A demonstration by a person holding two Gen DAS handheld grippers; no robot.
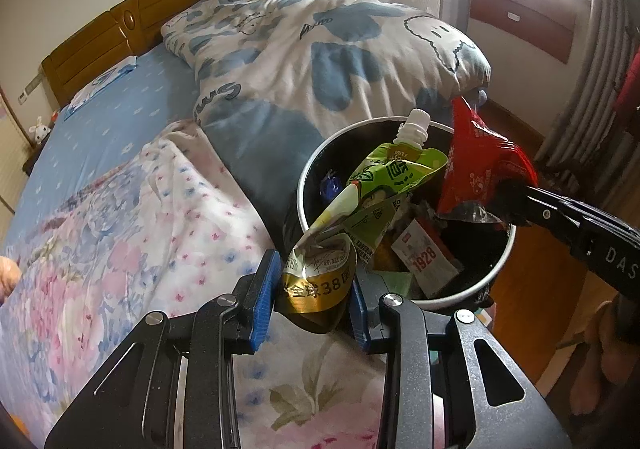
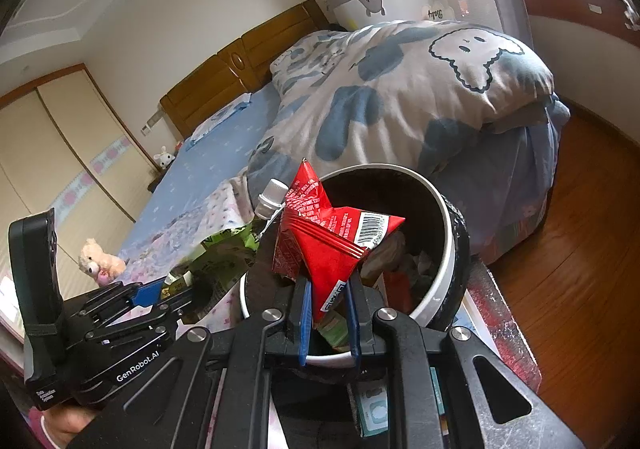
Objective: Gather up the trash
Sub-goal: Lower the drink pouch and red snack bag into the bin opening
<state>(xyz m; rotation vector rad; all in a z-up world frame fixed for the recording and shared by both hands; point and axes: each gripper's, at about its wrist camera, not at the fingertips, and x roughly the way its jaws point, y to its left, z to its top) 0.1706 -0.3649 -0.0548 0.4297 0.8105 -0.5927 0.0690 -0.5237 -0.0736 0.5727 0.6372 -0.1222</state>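
1. Bedroom setting, seen from the left wrist camera: a wooden headboard [image 1: 132, 19] backs a bed with a blue sheet [image 1: 112, 121], a floral blanket [image 1: 132, 233] and a bunched cartoon-print duvet [image 1: 328, 49].
2. At the bed's edge stands a white-rimmed trash bin [image 1: 505, 261] with a dark inside, already holding wrappers and a white label printed with red digits [image 1: 424, 257].
3. The left gripper [image 1: 314, 299] has its blue pads [image 1: 262, 301] clamped on the crumpled gold base of a green spouted drink pouch [image 1: 384, 177]; the pouch leans over the bin's near rim, its white cap above the bin mouth.
4. From the right edge, the right gripper [image 1: 510, 201] pinches a red snack wrapper [image 1: 480, 157] over the far side of the bin.
5. From the right wrist camera, the right gripper [image 2: 329, 313] is closed on the lower corner of the red snack wrapper [image 2: 320, 245], which stands up above the trash bin [image 2: 446, 217], barcode side up.
6. To its left, the left gripper [image 2: 164, 297] holds the green spouted drink pouch [image 2: 228, 253], with the cap just beside the red wrapper.
7. Behind lie the duvet [image 2: 400, 89], wooden floor [image 2: 580, 241], a wardrobe [image 2: 52, 137] and a teddy bear [image 2: 98, 261] on the bed.
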